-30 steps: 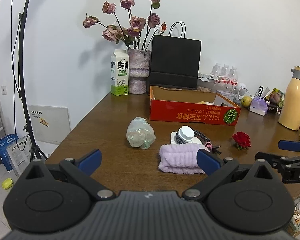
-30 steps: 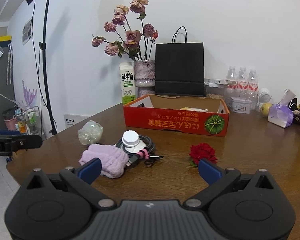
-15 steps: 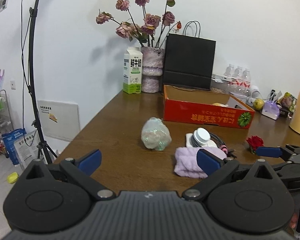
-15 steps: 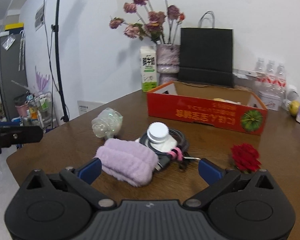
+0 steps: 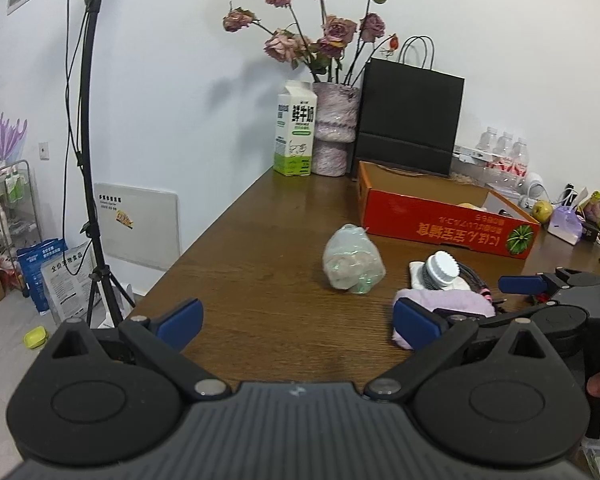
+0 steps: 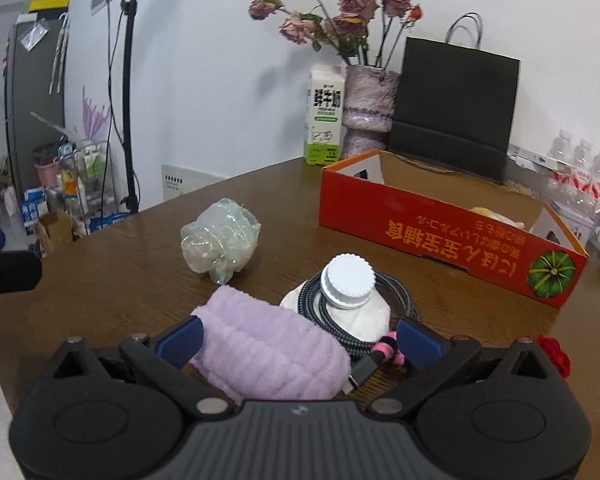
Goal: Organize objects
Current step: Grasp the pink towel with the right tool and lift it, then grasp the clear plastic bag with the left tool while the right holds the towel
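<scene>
Towel: one folded lilac terry towel (image 6: 268,356) lies on the brown wooden bench (image 6: 112,272), between the spread fingers of the right gripper (image 6: 298,338); judged the pick target.
Left gripper (image 5: 298,318): fingers apart, empty, above bare bench, likely waiting.
Destination: one open red cardboard box (image 6: 440,232), well behind the towel.
Other loose items: one crumpled clear plastic bag (image 6: 220,240); one white screw-cap pouch (image 6: 348,284) on one coiled grey braided cable (image 6: 312,300); one red fabric rose (image 6: 556,356).

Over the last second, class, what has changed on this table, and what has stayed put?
The right gripper has moved forward and down, so its open jaws now flank the purple towel. The left gripper shifted left, still open and empty. Nothing was grasped. The towel, plastic bag and red box stayed put.
</scene>
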A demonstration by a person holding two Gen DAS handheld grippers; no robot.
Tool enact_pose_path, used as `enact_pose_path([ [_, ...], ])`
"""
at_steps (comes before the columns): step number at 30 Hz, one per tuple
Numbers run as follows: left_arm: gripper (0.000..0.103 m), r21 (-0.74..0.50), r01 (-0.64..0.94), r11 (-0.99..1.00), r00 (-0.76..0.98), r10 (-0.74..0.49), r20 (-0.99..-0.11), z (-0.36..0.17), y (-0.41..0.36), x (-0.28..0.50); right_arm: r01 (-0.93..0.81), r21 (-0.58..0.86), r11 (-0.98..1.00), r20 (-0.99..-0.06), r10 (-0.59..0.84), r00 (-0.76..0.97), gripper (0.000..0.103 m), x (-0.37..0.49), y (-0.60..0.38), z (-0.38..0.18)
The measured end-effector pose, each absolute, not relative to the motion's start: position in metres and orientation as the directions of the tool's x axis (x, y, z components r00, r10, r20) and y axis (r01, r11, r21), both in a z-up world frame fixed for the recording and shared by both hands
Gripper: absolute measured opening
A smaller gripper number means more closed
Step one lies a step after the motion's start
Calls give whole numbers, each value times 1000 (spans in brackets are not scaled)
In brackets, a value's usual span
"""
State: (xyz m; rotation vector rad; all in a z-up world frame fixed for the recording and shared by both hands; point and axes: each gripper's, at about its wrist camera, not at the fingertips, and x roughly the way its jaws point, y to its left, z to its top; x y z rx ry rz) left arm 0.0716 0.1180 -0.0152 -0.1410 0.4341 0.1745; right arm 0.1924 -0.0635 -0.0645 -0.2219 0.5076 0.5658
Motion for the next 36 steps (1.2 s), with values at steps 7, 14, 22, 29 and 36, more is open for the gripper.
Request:
enact_pose_path([
  [7, 103, -111, -205, 972, 885, 136, -446, -22, 126, 75, -606, -7, 795, -523, 513, 680, 64, 190, -66, -72],
  [14, 103, -111, -207, 972, 880, 135, -456, -24, 127, 77, -646, 27, 763, -461, 583, 669, 31, 175, -77, -68],
  [22, 103, -99, -198, 975, 879, 132, -458, -23, 123, 80, -652, 79, 754, -367, 630, 685, 28, 163, -101, -58],
  [29, 103, -92, -173, 981, 880, 112, -462, -24, 114, 88, -576, 59, 815, -282, 567, 774, 28, 159, -137, -45],
  [36, 103, -92, -158, 983, 880, 98, -465, -26, 107, 101, -439, 39, 898, -263, 433, 862, 28, 178, -184, -43],
])
